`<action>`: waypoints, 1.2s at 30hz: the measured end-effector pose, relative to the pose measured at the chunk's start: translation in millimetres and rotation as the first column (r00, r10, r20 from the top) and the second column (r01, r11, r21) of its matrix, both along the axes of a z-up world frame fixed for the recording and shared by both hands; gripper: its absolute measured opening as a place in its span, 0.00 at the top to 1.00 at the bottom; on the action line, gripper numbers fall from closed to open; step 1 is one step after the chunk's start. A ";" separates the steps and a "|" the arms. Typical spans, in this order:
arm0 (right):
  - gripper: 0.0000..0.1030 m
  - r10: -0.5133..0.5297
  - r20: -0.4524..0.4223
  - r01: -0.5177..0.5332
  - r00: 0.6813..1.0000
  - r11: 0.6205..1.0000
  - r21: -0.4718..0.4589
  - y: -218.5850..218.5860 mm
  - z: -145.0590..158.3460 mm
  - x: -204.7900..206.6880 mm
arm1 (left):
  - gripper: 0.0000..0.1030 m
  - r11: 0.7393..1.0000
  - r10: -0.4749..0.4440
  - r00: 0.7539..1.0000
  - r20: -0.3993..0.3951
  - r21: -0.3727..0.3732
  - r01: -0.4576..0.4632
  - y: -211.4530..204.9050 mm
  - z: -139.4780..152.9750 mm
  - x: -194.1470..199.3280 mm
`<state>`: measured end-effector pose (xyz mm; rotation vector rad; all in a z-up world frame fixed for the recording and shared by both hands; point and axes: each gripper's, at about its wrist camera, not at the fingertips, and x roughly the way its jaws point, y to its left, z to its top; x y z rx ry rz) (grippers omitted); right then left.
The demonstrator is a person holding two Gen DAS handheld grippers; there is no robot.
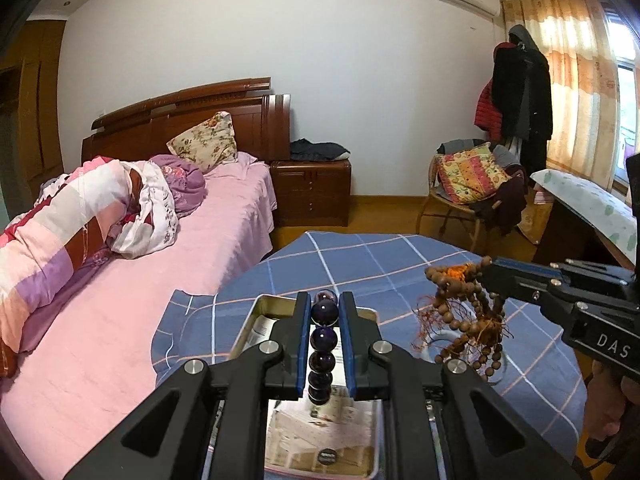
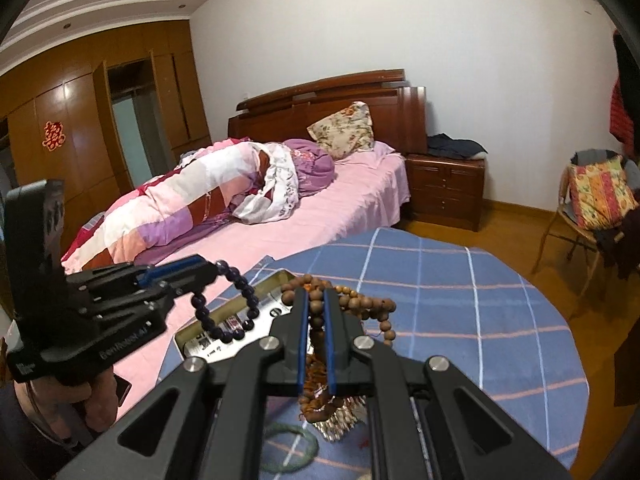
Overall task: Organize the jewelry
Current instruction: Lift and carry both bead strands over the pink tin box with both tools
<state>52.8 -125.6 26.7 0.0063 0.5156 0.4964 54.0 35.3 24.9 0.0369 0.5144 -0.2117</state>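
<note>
Right now both grippers hang over a round table under a blue plaid cloth, each carrying jewelry. The left gripper has its jaws clamped together on a dark purple bead bracelet, which hangs in a loop above an open metal tin at the near left of the table; the right wrist view shows the same bracelet dangling over that tin. The right gripper is clamped on a bunched string of brown wooden prayer beads with orange tassels, held just right of the tin and clear of the cloth. Under it, at the near edge, a green jade bangle lies flat on the cloth. Far left stands a bed with pink sheets.
</note>
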 end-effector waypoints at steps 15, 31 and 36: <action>0.91 0.037 -0.040 -0.037 0.998 0.999 0.003 40.8 -20.0 46.9 | 0.87 0.999 0.044 0.997 -0.064 -0.001 -0.044 14.1 -24.7 45.7; 0.91 0.048 -0.168 -0.055 0.985 0.998 -0.038 56.0 -58.6 73.8 | 0.87 0.998 0.068 0.985 -0.157 0.012 -0.067 16.8 -55.6 77.3; 0.91 0.039 -0.192 -0.049 0.981 0.998 -0.049 60.2 -66.2 80.0 | 0.87 0.997 0.073 0.982 -0.176 0.025 -0.070 16.9 -61.3 83.9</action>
